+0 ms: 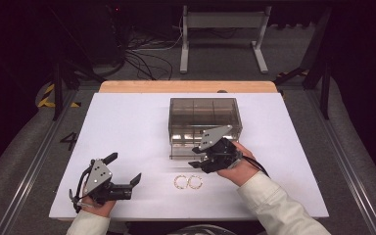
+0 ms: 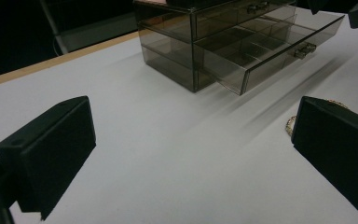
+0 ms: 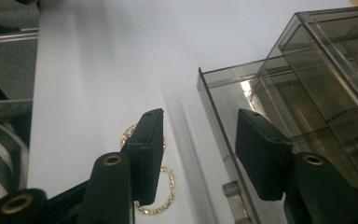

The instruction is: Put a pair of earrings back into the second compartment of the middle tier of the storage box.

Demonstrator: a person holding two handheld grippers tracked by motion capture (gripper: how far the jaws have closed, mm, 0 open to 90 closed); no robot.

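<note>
The right gripper's (image 3: 198, 154) two black jaws stand partly apart with nothing between them, one over the white table (image 3: 98, 70), the other over the front wall of the pulled-out drawer (image 3: 223, 121). Just below and beside it, toward the person, lie the two gold hoops (image 1: 188, 182), side by side and touching or nearly so, flat on the table and a little in front of the drawer. They are thin, round rings with a finely beaded or twisted edge, though the pictures are too small to say which. Their pair runs across the table, level with the drawer's front. The right gripper (image 1: 201, 162) is much the nearer hand; the left gripper (image 1: 127, 172) rests well off to the left with its jaws wide and empty, pointing toward the hoops. The smoky clear drawer box (image 1: 203, 115) stands behind, its lower drawer open with empty compartments. I judge the next move is a short drop back and down to the hoops.
</note>
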